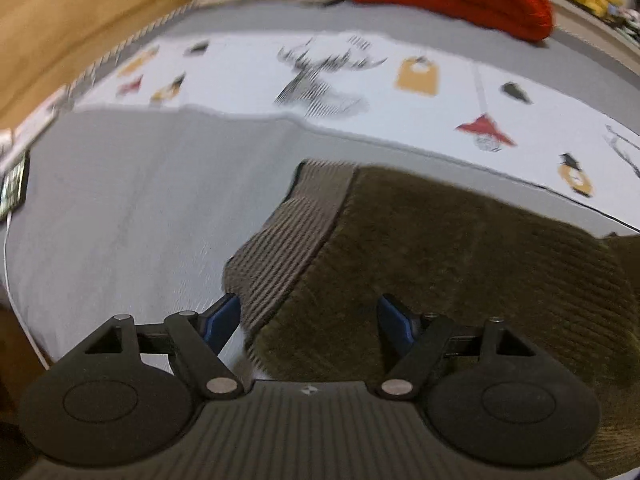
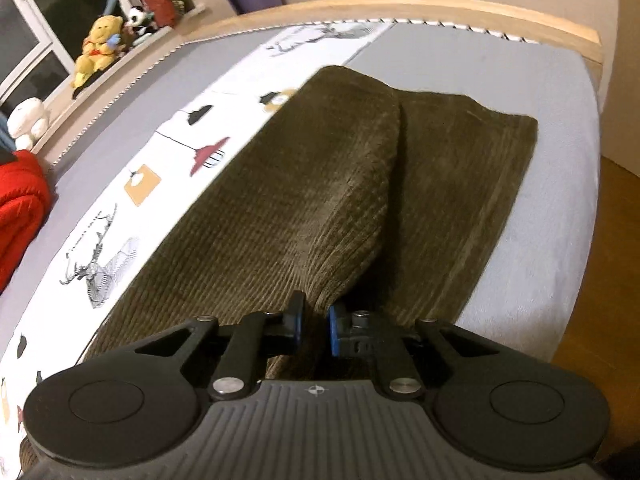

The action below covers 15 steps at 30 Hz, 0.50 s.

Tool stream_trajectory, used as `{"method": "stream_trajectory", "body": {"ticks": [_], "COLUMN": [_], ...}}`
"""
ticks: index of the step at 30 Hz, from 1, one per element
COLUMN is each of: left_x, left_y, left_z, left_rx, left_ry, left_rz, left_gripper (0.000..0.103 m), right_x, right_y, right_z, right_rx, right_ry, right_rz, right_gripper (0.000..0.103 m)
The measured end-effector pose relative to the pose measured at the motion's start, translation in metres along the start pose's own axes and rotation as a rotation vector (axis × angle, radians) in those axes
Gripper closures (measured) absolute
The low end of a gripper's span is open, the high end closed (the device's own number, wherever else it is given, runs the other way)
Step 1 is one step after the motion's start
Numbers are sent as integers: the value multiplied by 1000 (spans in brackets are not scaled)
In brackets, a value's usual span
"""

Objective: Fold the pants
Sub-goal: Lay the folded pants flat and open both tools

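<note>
corduroy pants (image 2: 320,184) | right gripper (image 2: 314,322) pinching edge | bed (image 2: 552,200) margin bare

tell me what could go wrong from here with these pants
1. The right gripper pinches only a narrow bunch of the corduroy pants; the cloth might slip free if tugged.
2. The left gripper is open over the ribbed waistband edge; closing there may catch only one layer.
3. The patterned sheet under the pants could get dragged along.
</note>
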<state>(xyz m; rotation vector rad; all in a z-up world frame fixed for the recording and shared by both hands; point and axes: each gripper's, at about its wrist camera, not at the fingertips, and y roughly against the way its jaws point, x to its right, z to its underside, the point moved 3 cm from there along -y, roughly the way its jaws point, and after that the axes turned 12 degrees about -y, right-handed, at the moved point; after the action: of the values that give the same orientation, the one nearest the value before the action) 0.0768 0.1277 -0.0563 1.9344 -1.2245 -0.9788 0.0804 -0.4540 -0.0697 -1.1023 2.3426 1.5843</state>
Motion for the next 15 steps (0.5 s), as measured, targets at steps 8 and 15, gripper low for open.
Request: {"method": "stream_trajectory", "body": {"ticks": [8, 15], "left_x": [15, 39], "left_y": [19, 48], "left_z": [-11, -17], "left_rx": [110, 296], "left_ry": [-41, -127], "left_rz": [-82, -61], "left_gripper": [22, 22], "right_x": [26, 55], "right_y": [-24, -43], "right_z": [-42, -79], "right_rx": [-67, -41], "right_ry": [-189, -289], "right_rz": [5, 43], "right_gripper": [86, 79]}}
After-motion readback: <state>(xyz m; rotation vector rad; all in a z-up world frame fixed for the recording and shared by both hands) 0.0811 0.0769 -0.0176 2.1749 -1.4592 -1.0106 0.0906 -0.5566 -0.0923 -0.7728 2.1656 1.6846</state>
